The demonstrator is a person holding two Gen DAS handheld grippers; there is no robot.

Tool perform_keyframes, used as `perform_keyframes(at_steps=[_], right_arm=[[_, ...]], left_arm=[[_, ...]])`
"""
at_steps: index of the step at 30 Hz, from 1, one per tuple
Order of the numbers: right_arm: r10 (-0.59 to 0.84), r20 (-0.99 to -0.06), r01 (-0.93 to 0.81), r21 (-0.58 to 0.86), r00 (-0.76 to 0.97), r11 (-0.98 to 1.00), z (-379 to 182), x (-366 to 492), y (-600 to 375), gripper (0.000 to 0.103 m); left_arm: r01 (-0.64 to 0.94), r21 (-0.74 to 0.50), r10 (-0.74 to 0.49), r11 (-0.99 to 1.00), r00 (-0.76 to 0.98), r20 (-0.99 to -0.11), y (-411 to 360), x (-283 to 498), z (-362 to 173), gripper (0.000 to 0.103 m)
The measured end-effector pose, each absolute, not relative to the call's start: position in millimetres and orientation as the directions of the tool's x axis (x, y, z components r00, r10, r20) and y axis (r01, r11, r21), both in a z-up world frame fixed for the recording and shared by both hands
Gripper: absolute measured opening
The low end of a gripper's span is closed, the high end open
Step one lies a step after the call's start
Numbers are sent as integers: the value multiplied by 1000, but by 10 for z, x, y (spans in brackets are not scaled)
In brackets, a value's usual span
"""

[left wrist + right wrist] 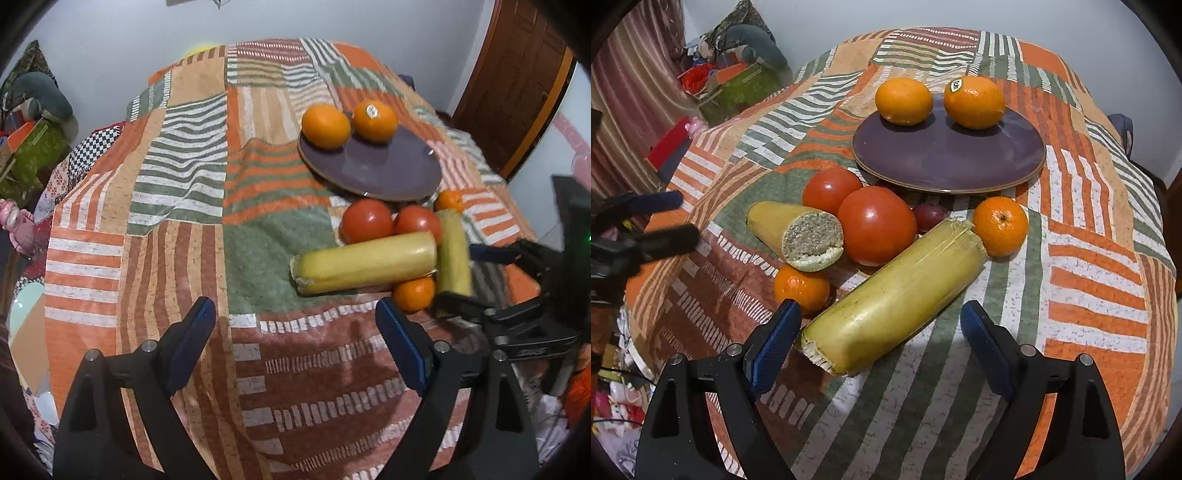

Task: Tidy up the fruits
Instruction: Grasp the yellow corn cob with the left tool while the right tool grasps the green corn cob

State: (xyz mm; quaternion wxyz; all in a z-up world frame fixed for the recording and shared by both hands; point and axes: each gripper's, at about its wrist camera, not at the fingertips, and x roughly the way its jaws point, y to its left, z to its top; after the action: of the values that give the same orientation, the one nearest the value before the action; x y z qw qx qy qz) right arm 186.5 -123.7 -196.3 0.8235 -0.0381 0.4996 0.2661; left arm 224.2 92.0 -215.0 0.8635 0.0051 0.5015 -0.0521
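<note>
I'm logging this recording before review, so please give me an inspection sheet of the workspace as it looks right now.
Surface: table under a patchwork cloth, orange, green and white stripes.
Job's things: purple plate holding two oranges, one stickered; on the cloth, two tomatoes, two small mandarins, two yellow cut stalk pieces, a dark plum-like fruit half hidden.
Clutter: nothing seen on the table.
Grippers: left gripper open, empty, over bare cloth; right gripper open, straddling the long stalk's near end.
Cables: nothing seen.
Surroundings: white wall, wooden door, piled belongings beside the table.
</note>
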Motion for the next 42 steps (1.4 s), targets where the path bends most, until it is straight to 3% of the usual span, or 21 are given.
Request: perform_keyframes(at_steps=[9,22,31,37,40,42], right_arm=[[439,-832,-472,253,340,845,-1945,1814,-1541,84],[361,-852,-393,205,378,896,-1903,1825,-1972,71],[443,-820,-417,283,362,864,-1866,1963,-1835,70],[498,-809,-433,346,312,832,-1940,2092,-1613,70],[474,-816,-452,304,330,838,-1975,2092,-1476,70],[477,-814,-471,295,332,831,-1972,2093,-1428,52]], left_arm=[[119,7,-51,993,470,-881,756,2427,-2392,89],[189,78,-18,979,459,-888,389,2608,-2595,91],[236,162,6,958,550,-835,147,2689,-2474,91],[241,98,-50,966,541,-840,212,2810,-2502,91],[246,52,-87,968,521,-849,266,2837,-2529,87],[255,36,-103,966,513,-852,268,2832,-2543,78]])
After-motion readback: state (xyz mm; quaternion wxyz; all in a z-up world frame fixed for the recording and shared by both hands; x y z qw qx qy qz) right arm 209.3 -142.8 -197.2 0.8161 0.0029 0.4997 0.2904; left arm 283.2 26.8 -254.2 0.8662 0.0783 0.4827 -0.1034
